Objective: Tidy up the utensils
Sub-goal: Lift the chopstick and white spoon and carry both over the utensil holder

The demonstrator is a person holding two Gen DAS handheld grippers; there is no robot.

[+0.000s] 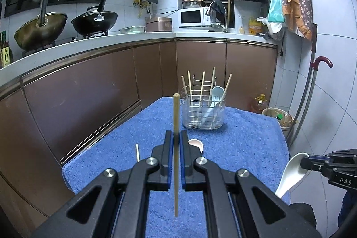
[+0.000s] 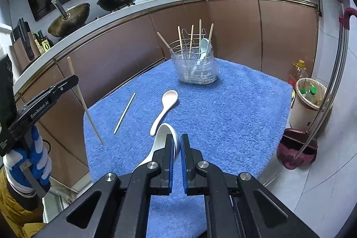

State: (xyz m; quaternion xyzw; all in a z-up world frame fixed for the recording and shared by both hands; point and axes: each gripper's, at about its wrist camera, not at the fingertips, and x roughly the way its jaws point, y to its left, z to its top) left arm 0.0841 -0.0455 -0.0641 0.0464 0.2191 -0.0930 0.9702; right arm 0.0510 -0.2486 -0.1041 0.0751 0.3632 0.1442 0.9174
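- Only the right wrist view showed the whole pink spoon (image 2: 165, 108) and loose chopstick (image 2: 124, 113) ahead of the right gripper (image 2: 177, 144), pinched on one white spoon (image 2: 164, 137).
- Left gripper (image 1: 177, 137) clamped one upright chopstick (image 1: 176, 117); the holder (image 1: 203, 113) ahead held five chopsticks, one spoon.

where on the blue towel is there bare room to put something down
The blue towel is bare along its right side, from the utensil holder down to the near edge. The left-centre is crowded: a loose chopstick and pink spoon lie there, with the right gripper and its white spoon just behind.
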